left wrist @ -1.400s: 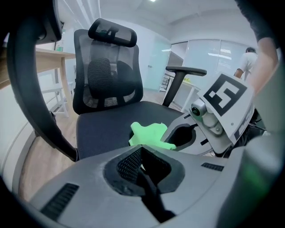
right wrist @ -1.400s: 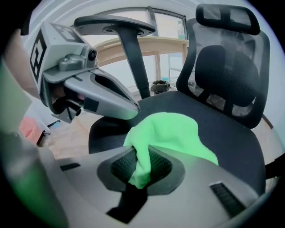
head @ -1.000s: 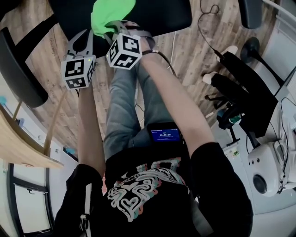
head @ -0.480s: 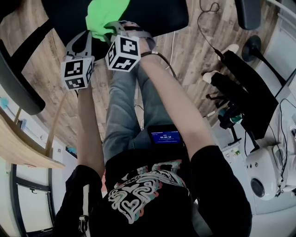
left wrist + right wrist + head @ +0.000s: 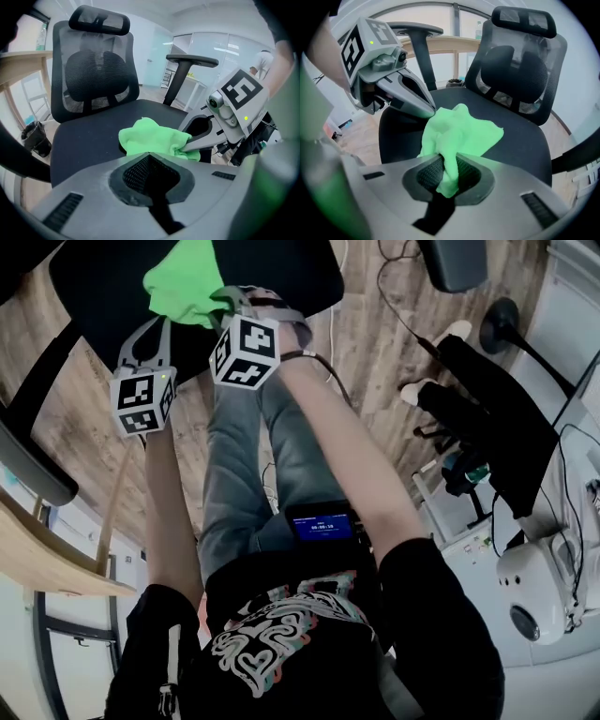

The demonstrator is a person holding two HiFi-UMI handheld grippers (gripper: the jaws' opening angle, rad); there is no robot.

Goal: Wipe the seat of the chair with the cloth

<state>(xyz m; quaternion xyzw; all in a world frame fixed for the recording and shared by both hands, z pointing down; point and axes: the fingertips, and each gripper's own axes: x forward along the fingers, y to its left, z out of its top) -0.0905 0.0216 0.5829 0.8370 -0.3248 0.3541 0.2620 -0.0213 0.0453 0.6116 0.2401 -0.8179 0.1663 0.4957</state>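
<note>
Both forearms reach forward and down over the person's legs, with the right tongs (image 5: 449, 174) and left tongs (image 5: 149, 154) side by side at the near edge of the seat (image 5: 89, 140). The right tongs are clamped on a fold of the cloth (image 5: 461, 131), while the left tongs are closed on nothing, their tips just beside it. The cloth is bright green and crumpled into a loose heap, lying on the front part of the black seat.
</note>
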